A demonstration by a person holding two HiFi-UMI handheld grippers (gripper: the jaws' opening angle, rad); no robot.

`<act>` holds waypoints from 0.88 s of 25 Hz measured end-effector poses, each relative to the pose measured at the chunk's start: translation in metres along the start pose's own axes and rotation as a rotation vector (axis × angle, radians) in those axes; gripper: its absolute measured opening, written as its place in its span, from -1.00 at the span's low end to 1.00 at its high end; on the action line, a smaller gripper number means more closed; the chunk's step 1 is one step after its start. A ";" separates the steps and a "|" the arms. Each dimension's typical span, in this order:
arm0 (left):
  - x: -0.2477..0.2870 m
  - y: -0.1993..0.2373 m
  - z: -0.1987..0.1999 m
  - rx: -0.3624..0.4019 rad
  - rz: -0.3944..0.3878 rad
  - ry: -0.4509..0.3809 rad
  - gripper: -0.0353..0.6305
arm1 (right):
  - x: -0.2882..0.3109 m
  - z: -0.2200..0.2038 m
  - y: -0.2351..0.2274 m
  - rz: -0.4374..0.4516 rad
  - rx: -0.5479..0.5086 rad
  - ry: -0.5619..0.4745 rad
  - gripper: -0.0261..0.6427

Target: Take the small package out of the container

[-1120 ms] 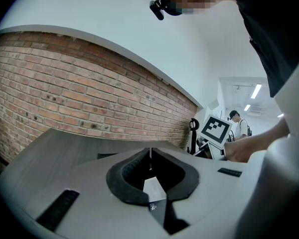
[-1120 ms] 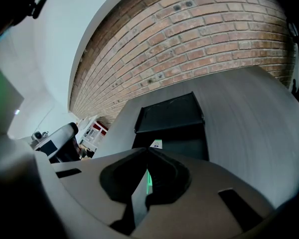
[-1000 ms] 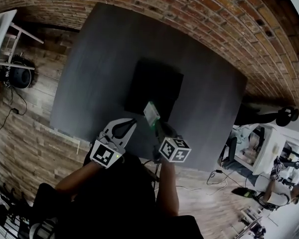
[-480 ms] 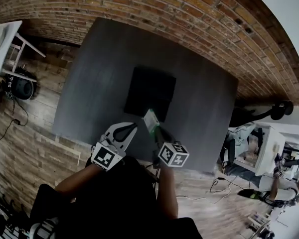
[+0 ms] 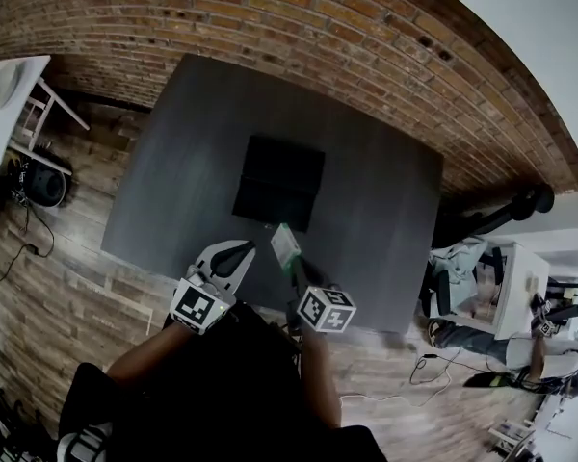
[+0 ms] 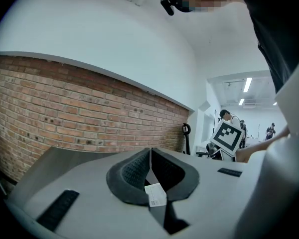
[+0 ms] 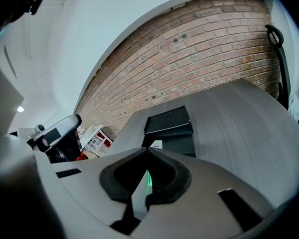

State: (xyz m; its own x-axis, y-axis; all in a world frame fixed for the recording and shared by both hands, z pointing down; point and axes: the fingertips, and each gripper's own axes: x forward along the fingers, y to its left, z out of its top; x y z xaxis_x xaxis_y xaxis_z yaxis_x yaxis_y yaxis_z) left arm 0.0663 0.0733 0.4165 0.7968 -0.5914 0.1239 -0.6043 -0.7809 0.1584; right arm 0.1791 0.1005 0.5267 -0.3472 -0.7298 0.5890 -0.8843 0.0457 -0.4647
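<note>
grey-white plastic forms both grippers, which are seen at 6 o'clock in the head view, just ahead of the person's dark torso. the left gripper (image 5: pixel 245 246) is held at 7 o'clock of the container, over the near edge of the table. in the left gripper view its (image 6: pixel 150 151) jaw tips are seen pressed together; a small white printed label (image 6: pixel 155 194) sits low in the gap behind the tips, and it cannot be told whether it is part of the gripper.

the right gripper (image 5: pixel 294 266) is held just beside the left one, at its 3 o'clock. its (image 7: pixel 147 149) jaws are clamped on the small package (image 5: pixel 286 245), a thin white piece with a green edge. in the right gripper view the package (image 7: pixel 157 145) is seen edge-on, projecting past the jaw tips.

the package is outside the container (image 5: pixel 279 181), at the container's 6 o'clock, near it but not touching.

the black container (image 7: pixel 169 126) rests near the middle of the dark grey table (image 5: pixel 173 162). a brick wall (image 5: pixel 366 27) runs beyond the table at 12 o'clock.
</note>
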 end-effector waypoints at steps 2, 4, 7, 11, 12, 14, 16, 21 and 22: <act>-0.005 -0.007 -0.004 -0.016 0.011 0.008 -0.77 | -0.010 -0.003 0.002 0.005 -0.006 -0.011 -0.84; -0.010 -0.014 -0.005 -0.011 0.014 0.015 -0.77 | -0.019 -0.006 0.005 0.013 -0.010 -0.021 -0.84; -0.016 -0.022 -0.001 0.004 0.015 0.010 -0.77 | -0.030 -0.008 0.009 0.018 -0.020 -0.042 -0.84; -0.023 -0.026 -0.002 0.006 0.009 0.004 -0.77 | -0.044 -0.009 0.015 0.009 -0.034 -0.078 -0.84; -0.024 -0.026 -0.002 0.003 0.005 0.005 -0.77 | -0.047 -0.007 0.017 0.004 -0.038 -0.089 -0.84; -0.025 -0.024 -0.001 -0.002 -0.003 0.002 -0.77 | -0.054 -0.003 0.023 -0.004 -0.046 -0.112 -0.84; -0.027 -0.020 0.000 -0.015 -0.008 0.006 -0.77 | -0.060 0.002 0.029 -0.011 -0.048 -0.136 -0.84; -0.031 -0.007 0.007 -0.017 0.001 0.005 -0.77 | -0.069 0.011 0.048 -0.016 -0.054 -0.183 -0.84; -0.032 -0.004 0.008 -0.019 0.006 0.003 -0.77 | -0.070 0.012 0.051 -0.017 -0.060 -0.190 -0.84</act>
State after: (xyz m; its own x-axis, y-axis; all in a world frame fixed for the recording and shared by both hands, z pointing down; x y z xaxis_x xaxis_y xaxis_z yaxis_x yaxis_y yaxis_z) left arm 0.0434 0.0935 0.4046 0.7934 -0.5952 0.1273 -0.6086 -0.7735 0.1767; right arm 0.1617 0.1458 0.4538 -0.2716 -0.8462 0.4584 -0.9085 0.0683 -0.4123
